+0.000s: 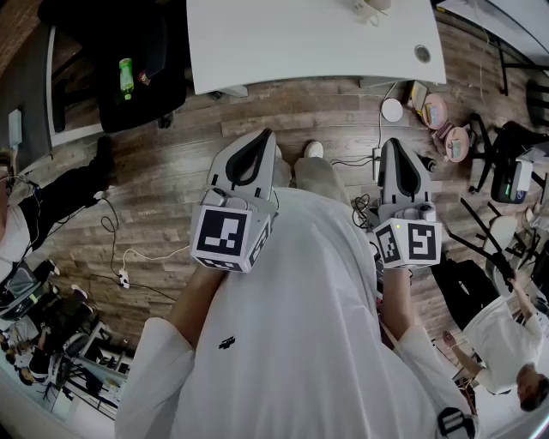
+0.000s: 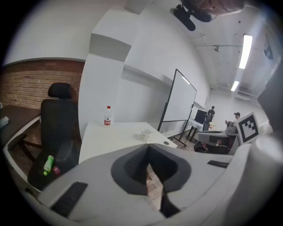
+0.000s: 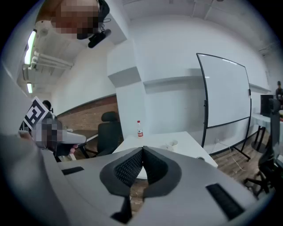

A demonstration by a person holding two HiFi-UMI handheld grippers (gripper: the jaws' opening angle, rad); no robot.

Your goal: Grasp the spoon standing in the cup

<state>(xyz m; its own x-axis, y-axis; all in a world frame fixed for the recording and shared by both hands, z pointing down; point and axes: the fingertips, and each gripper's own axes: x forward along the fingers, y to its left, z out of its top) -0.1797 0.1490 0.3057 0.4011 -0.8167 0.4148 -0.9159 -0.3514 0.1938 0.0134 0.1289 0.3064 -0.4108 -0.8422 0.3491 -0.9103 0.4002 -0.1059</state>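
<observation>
A small white cup (image 2: pixel 146 135) stands far off on a white table (image 2: pixel 115 139), with a thin spoon handle (image 2: pixel 150 131) just showing above its rim. In the head view the cup (image 1: pixel 371 9) sits at the table's far edge. The right gripper view shows the same cup (image 3: pixel 171 144), too small to make out the spoon. I hold both grippers close to my body, over the wooden floor and well short of the table. My left gripper (image 1: pixel 264 135) is shut with nothing in it, and so is my right gripper (image 1: pixel 395 142).
A red-labelled bottle (image 2: pixel 107 116) stands at the table's far side. A black office chair (image 1: pixel 129 69) holding a green bottle (image 1: pixel 126 75) is left of the table. Cables (image 1: pixel 129 257) lie on the floor. A whiteboard (image 2: pixel 179 101) stands beyond the table. People and clutter (image 1: pixel 502 343) fill the right.
</observation>
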